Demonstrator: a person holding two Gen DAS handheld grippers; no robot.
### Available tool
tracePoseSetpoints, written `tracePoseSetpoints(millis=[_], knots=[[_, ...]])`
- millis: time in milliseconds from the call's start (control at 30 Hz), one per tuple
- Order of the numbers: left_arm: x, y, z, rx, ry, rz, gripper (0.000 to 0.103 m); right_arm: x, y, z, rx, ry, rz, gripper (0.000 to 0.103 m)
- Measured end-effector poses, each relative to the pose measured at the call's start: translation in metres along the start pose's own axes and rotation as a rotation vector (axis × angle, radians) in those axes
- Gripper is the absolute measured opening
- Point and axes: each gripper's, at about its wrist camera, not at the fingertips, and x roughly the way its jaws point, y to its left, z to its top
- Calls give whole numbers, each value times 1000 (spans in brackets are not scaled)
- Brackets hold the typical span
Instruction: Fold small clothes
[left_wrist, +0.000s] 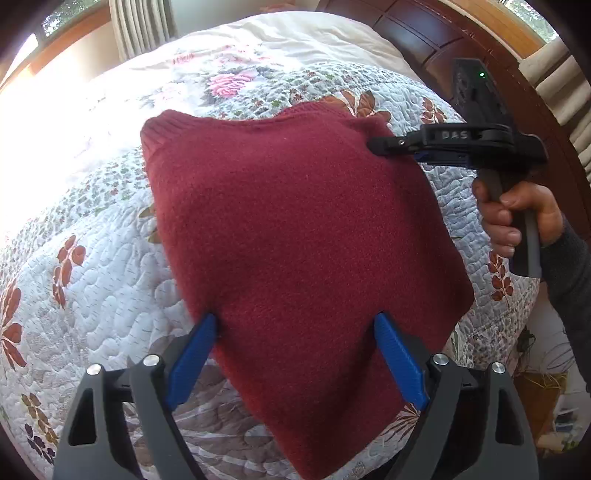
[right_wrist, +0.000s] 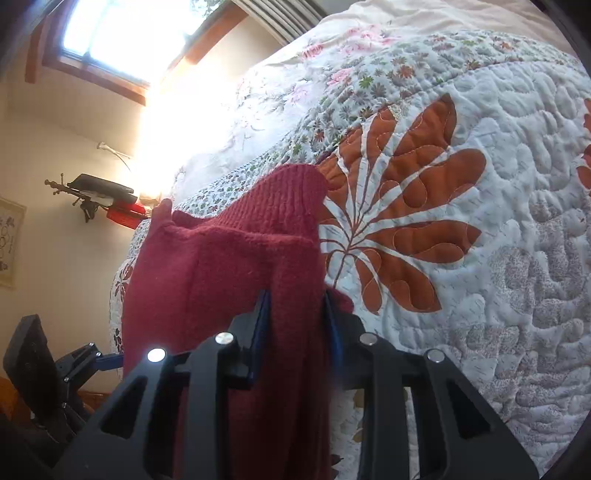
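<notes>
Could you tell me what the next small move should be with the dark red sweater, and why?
Probably carry both grippers together toward the ribbed hem to lay this half over. The dark red knitted sweater hangs between them above the white floral quilt: the right gripper has its jaws shut on one corner, and the left gripper, jaws set wider, has the near edge between them.

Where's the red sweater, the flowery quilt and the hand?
red sweater (left_wrist: 295, 229), left wrist view, middle of the knit.
flowery quilt (right_wrist: 498, 184), right wrist view, bare white part.
hand (left_wrist: 517, 218), left wrist view, fingers round the handle.
</notes>
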Motion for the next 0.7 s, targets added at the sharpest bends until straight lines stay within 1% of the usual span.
tracePoseSetpoints(millis=[133, 200, 267, 367, 433, 467, 500, 533, 567, 633, 667, 700], knots=[[-10, 7, -3, -46, 6, -38, 87, -18, 4, 3, 3, -25, 6, 30], [-20, 11, -7, -63, -12, -41, 87, -36, 13, -2, -4, -56, -5, 30], [-35, 20, -15, -104, -45, -76, 87, -47, 23, 3, -24, -94, 1, 30], [-47, 49, -35, -227, -110, -198, 87, -49, 34, 11, -60, -110, 43, 30], [-44, 71, -51, -330, -121, -248, 87, -35, 37, 18, -86, -82, 65, 30], [-40, 80, -59, -373, -124, -275, 87, -22, 37, 21, -91, -46, 74, 32], [-34, 87, -66, -411, -114, -301, 87, -9, 34, 24, -85, -7, 65, 30], [-29, 92, -73, -444, -112, -333, 87, 0, 29, 27, -84, 12, 49, 27], [-23, 96, -78, -465, -114, -373, 87, 3, 27, 27, -87, 19, 54, 26], [-11, 99, -86, -492, -98, -450, 87, -9, 24, 30, -76, 4, 82, 27], [-5, 101, -90, -510, -94, -512, 87, -20, 19, 31, -62, -18, 110, 44], [3, 103, -94, -541, -81, -583, 87, -30, 12, 30, -36, -36, 142, 82]])
